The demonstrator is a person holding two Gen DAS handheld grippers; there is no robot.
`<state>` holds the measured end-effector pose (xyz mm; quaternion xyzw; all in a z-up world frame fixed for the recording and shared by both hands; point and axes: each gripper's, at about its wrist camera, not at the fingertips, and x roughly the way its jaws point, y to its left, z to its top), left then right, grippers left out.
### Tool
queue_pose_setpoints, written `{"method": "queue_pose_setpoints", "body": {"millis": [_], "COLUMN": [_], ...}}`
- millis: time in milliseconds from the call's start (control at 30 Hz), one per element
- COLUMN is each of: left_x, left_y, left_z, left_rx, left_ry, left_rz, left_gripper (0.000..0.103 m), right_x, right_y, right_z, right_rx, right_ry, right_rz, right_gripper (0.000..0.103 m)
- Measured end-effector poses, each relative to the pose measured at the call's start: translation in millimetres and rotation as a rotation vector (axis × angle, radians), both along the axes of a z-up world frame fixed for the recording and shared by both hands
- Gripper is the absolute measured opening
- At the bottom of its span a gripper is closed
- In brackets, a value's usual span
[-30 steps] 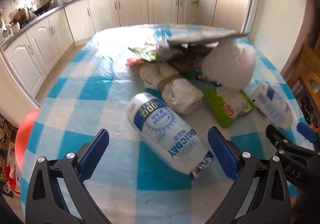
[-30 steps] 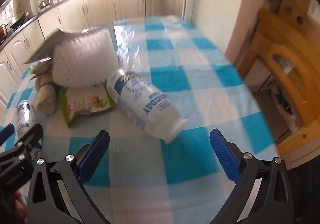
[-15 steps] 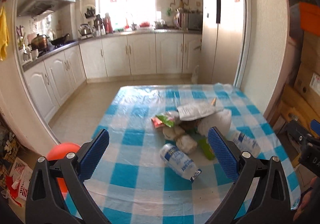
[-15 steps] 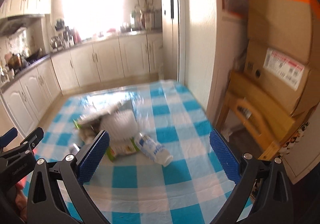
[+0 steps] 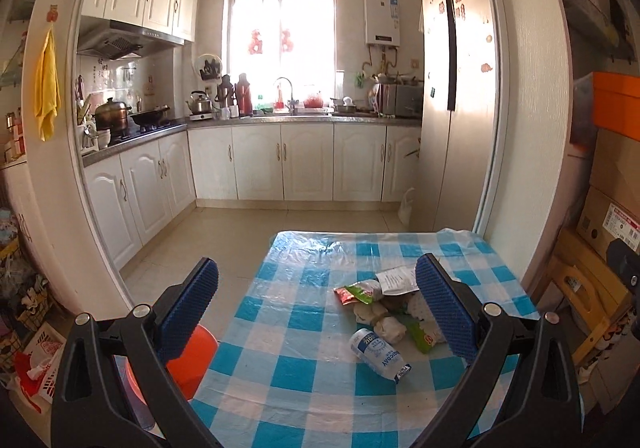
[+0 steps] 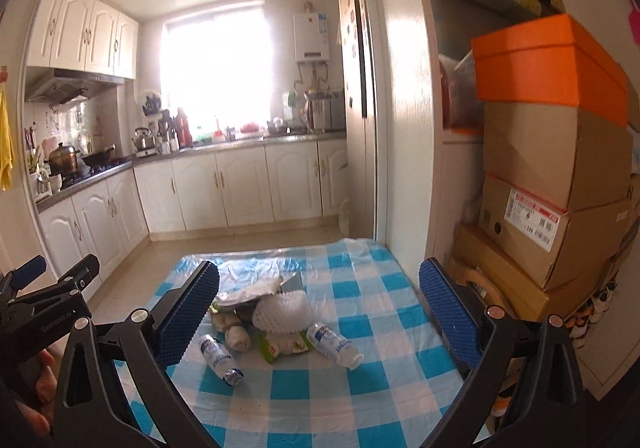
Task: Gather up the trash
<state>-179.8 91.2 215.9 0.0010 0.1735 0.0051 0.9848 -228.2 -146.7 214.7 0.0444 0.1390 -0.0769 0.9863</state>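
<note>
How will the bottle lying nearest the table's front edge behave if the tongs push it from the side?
The bottle lies on its side and is round, so it will probably roll. It looks like empty plastic, likely light. The tablecloth has a shiny plastic cover, so it may also slide.

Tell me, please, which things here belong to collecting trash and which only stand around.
For the job: two plastic bottles, green wrapper, white foam net, paper bundles, orange bin.

Only around: cardboard boxes, pot, kettle.

Trash pile (image 6: 276, 324) mid-table, cloth (image 6: 360, 400) near side bare, boxes (image 6: 552, 184) crowd rt.
</note>
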Motion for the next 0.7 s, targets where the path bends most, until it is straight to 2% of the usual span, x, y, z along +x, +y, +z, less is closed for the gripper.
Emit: {"method": "queue_pose_setpoints", "body": {"millis": [267, 700], "left_x": [-15.4, -26.6], "left_y": [11.1, 17.6], "left_z": [16.9, 20.0], "left_rx": [-0.005, -0.016], "left_ry": [-0.055, -0.082], "left_rz": [0.019, 0.028], "left_gripper": [0.099, 0.099], "right_x": [-18.7, -27.3], "right_y": [5.3, 15.0], "right_z": [12.0, 17.2], "right_rx": [-0.015, -0.024], "right_ry": [-0.065, -0.087], "right_rz": [0.005, 0.025], "right_gripper": [0.099, 0.099]}}
